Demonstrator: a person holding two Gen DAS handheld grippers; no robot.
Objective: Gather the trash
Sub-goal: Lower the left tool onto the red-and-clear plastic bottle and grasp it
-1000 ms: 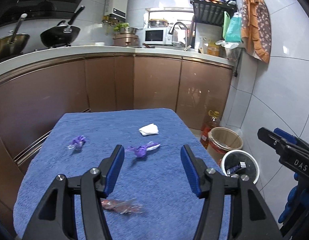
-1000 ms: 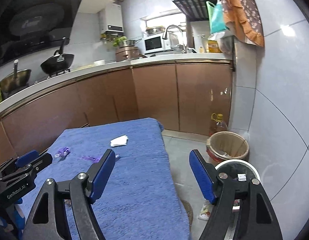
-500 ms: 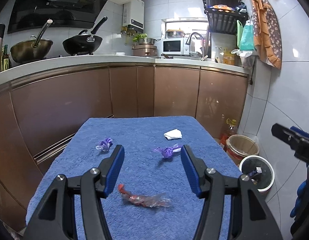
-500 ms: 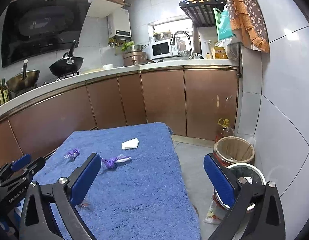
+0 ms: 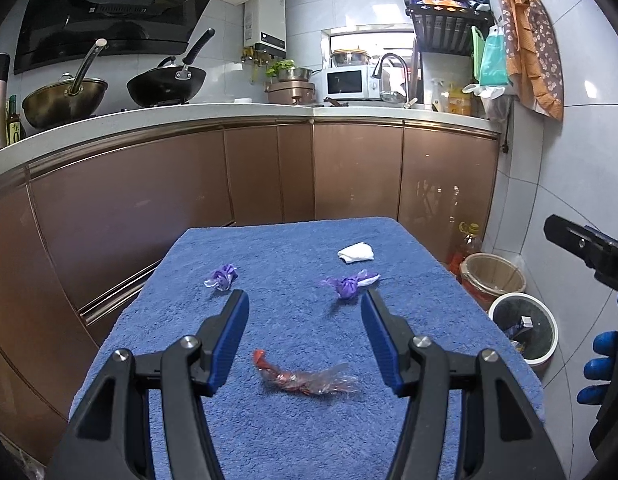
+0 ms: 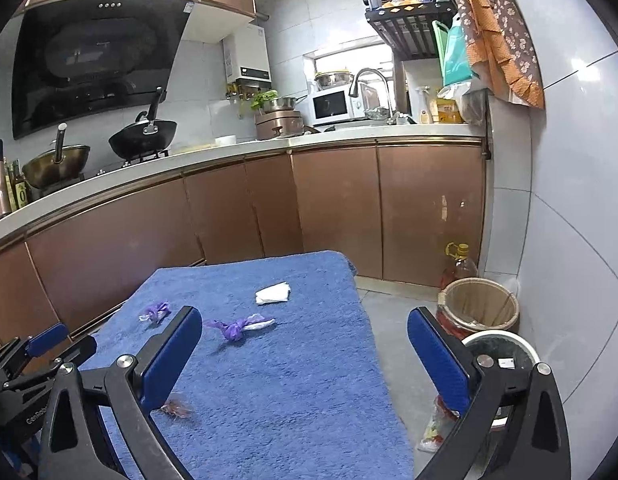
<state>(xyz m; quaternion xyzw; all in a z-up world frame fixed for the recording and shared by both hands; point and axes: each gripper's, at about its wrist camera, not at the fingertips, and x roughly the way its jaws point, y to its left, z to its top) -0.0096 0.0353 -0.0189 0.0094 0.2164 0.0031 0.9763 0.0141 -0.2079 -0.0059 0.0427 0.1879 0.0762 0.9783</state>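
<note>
Right gripper (image 6: 305, 356) has just been opening and now stands wide, nothing between its pads; it hangs over the right edge of the blue towel (image 6: 293, 412). Left gripper (image 5: 305, 342) stands partly open and empty, and compared with a second ago the red-and-clear wrapper (image 5: 305, 378) now lies framed between its fingers, just ahead. Judgement: the left is lining up on that wrapper.

Left view shows the whole wrapper; right view shows only a scrap of it. Right view shows the white-rimmed bin (image 6: 505, 344) and a wrapper on the floor (image 6: 435, 426).
</note>
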